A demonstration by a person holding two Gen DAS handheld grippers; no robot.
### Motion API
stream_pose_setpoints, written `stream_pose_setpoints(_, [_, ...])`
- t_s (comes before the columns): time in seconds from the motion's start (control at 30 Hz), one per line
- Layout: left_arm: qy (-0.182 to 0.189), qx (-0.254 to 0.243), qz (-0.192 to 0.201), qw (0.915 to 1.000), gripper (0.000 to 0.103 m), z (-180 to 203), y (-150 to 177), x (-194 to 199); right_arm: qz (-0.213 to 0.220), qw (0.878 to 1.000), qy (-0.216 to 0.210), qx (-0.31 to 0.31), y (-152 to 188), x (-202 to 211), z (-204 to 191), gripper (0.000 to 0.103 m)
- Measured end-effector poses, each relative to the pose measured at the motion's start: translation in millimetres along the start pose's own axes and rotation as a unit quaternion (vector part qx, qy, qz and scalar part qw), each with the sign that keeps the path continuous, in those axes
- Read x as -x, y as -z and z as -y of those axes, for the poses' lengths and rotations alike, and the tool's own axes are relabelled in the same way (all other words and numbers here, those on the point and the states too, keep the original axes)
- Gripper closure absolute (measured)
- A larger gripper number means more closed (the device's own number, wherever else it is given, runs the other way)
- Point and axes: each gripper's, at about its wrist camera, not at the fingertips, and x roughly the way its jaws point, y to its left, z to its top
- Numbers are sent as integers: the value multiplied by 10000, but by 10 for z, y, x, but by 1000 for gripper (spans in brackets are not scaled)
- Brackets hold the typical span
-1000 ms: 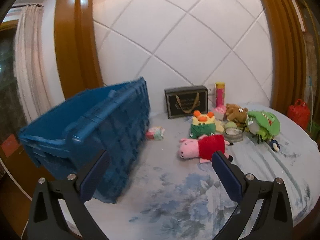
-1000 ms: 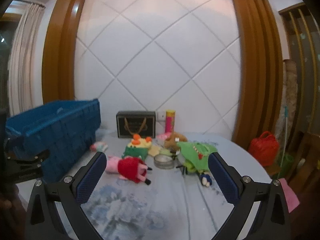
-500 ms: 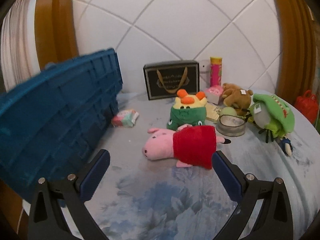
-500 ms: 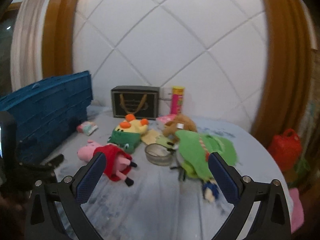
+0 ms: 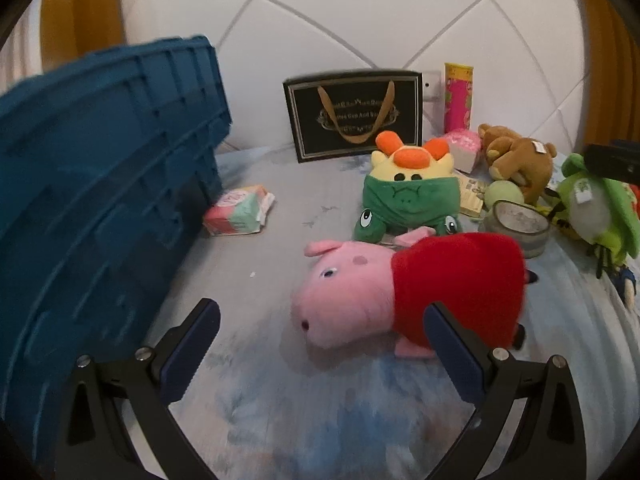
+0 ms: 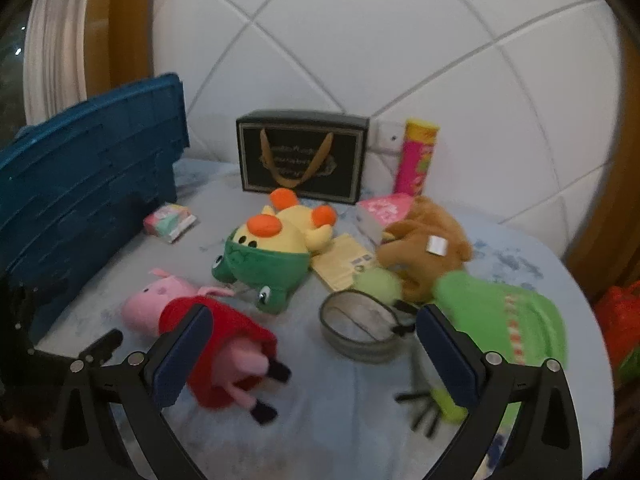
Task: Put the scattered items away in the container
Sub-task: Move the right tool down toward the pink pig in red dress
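A pink pig plush in a red dress (image 5: 404, 292) (image 6: 208, 328) lies on the table. My left gripper (image 5: 320, 344) is open and empty, just in front of the pig. My right gripper (image 6: 316, 354) is open and empty, above a grey round tin (image 6: 360, 332). The blue crate (image 5: 92, 184) (image 6: 84, 196) stands at the left. A yellow-and-green plush (image 5: 408, 188) (image 6: 272, 256), a brown bear (image 5: 520, 160) (image 6: 424, 248), a green plush (image 5: 600, 204) (image 6: 504, 308) and a tissue pack (image 5: 240, 210) (image 6: 170, 220) lie around.
A black gift bag (image 5: 354, 114) (image 6: 302, 156) and a pink-yellow tube can (image 5: 458, 96) (image 6: 416, 156) stand against the white padded wall. A pink box (image 6: 380, 210) and a yellow paper (image 6: 344, 260) lie among the toys. A red bag (image 6: 620, 320) sits off the table's right edge.
Both grippers have moved forward and down toward the toys. The pig plush now looms large in front of the left gripper. The jaws stay open.
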Motion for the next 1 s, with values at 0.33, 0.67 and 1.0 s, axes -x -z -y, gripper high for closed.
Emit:
stream_pose_setpoints(0.33, [557,-413,-171,9974,0,-59,-80,-621,-306,9995,-65,69,-243,-773,-241,0])
stream_pose_setpoints(0.67, [1042,-1368,-132,9850,0,-189,126,-541,-662,9917,-755,809,571,-536,-586,0])
stream_pose_setpoints(1.0, [1232,-1761,-403,9758,13,-71,119,-914,-1217,9874,-1010,36,605,-1180,-691,8])
